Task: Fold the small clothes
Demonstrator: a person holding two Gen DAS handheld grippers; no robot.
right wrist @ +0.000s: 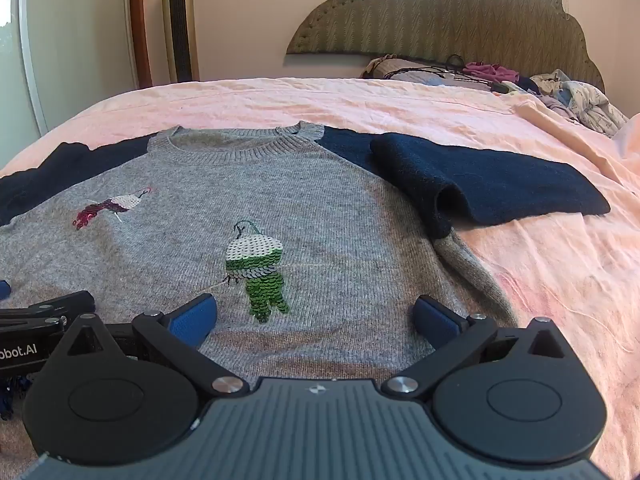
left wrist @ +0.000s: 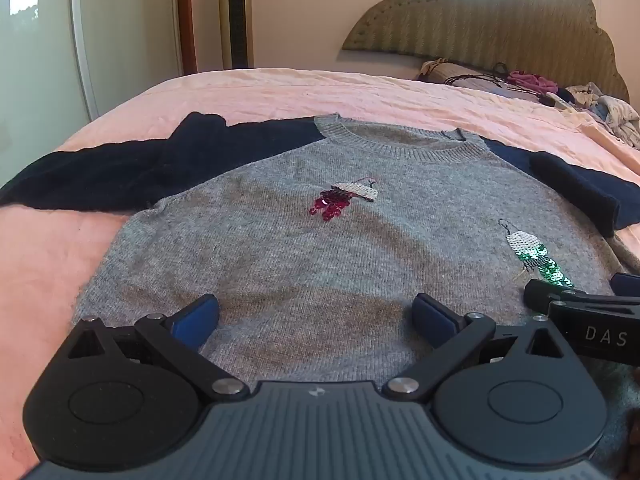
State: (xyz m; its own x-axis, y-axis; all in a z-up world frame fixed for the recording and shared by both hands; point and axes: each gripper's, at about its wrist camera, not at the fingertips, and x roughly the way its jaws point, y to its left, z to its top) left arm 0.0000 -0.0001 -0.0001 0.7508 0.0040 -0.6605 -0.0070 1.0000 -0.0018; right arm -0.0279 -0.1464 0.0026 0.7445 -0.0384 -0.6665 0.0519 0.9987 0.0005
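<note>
My two tongs, left gripper [left wrist: 316, 312] and right gripper [right wrist: 316, 314], hung spread wide and empty above one grey sweater [left wrist: 320, 248] lying flat mid-frame on the pink bed [right wrist: 400, 100], two sequin birds, perhaps parrots, showing.

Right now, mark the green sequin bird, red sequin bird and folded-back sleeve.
green sequin bird [right wrist: 258, 270], right wrist view, on its body.
red sequin bird [left wrist: 340, 200], left wrist view, on its red sequins.
folded-back sleeve [right wrist: 500, 188], right wrist view, on its top layer.
</note>
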